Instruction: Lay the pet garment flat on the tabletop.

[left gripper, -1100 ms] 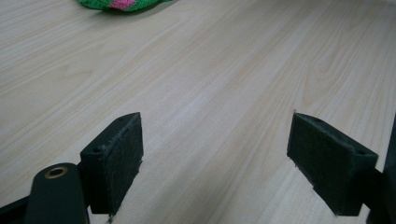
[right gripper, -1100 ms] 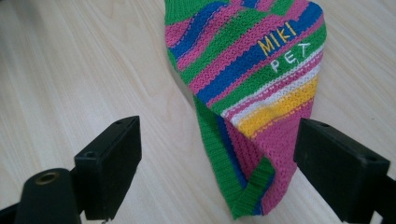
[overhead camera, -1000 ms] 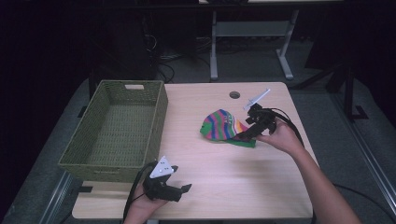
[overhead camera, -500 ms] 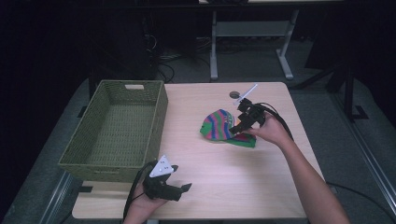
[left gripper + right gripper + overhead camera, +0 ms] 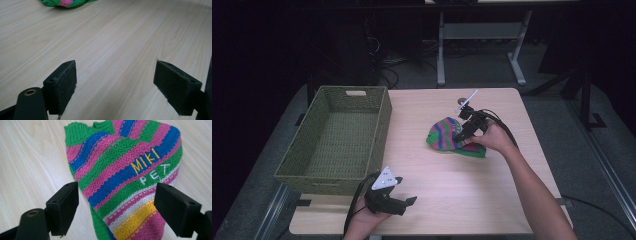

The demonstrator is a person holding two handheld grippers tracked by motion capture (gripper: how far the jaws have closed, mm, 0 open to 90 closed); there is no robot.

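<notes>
Now | striped knit garment (image 5: 130,177) flat on table (image 5: 512,105), long axis slanting across it | right gripper (image 5: 116,207) unclenched, jaws straddling it, just narrowing | left gripper (image 5: 115,85) released

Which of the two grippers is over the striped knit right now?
The right gripper, jaws open over the striped knit. The left gripper sits near the table's front edge, over bare wood.

- Sweater (image 5: 130,177): knitted wool-like cloth, ribbed, rough, matt; stitched lettering.
- Table (image 5: 120,45): pale wood-grain top, smooth, faint sheen.
- Basket (image 5: 337,140): woven green wicker, coarse, matt.
- Right gripper (image 5: 116,207): black plastic jaws, matt, padded faces.
</notes>
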